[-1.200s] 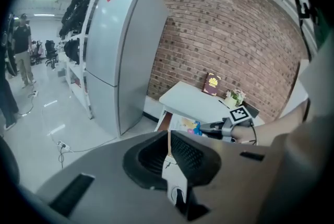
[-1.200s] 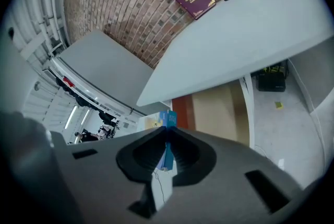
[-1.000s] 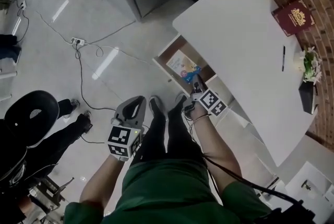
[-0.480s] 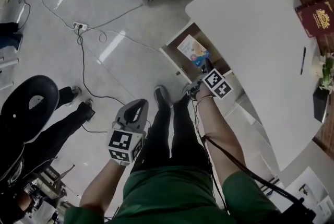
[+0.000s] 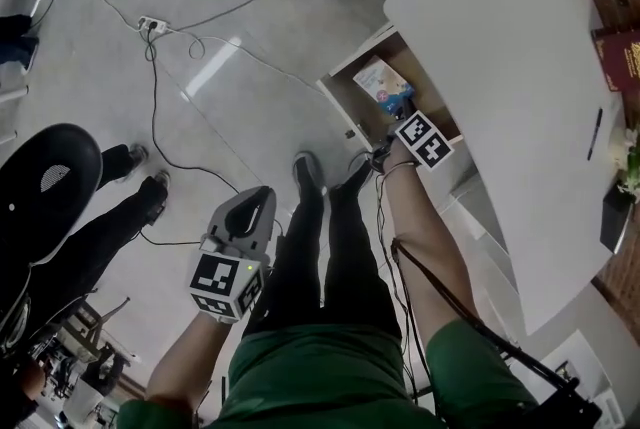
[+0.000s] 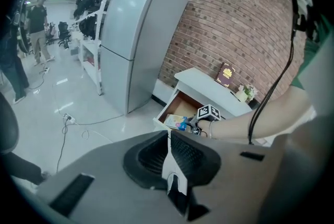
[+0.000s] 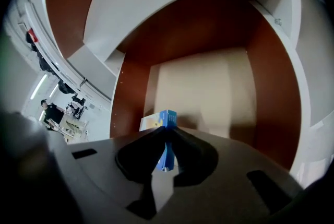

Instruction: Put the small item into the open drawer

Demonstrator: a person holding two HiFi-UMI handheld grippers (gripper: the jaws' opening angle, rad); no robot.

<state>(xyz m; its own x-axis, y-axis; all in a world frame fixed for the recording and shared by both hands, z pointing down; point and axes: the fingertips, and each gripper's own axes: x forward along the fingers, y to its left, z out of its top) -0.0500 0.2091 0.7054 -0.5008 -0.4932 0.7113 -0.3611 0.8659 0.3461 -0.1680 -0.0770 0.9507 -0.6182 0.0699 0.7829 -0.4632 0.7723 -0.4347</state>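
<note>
Your right fingers (image 7: 194, 159) are pinching the small box (image 7: 167, 118) by its blue edge. They've just been easing apart a touch, but the box is sitting between the pads and looks gripped to me. You're holding it on edge, pale face turned off to the left of the fingers. That makes sense, since a thin box held that way is going down into the drawer (image 7: 271, 87) without the fingers scraping the walls.

The right gripper (image 5: 397, 114) is reaching steeply down with its tips inside the drawer. The brown walls are on either side of the fingers and the pale liner (image 7: 209, 87) is ahead of them, so I'd guess you're right at the let-go stage. The drawer is sticking out from under the white tabletop (image 5: 500, 37), so you're coming in over the open front part.

Your left gripper (image 5: 257, 204) is hanging well apart from all that, fingers (image 6: 190, 154) pressed together on nothing, parked out of the way.

What I'm not making out is whether the box's bottom is touching the liner. The fingers are covering its lower edge, and in the head view your marker cube (image 5: 423, 139) is blocking that spot. The print on the box is too small to read, and the back of the drawer is disappearing under the tabletop.
</note>
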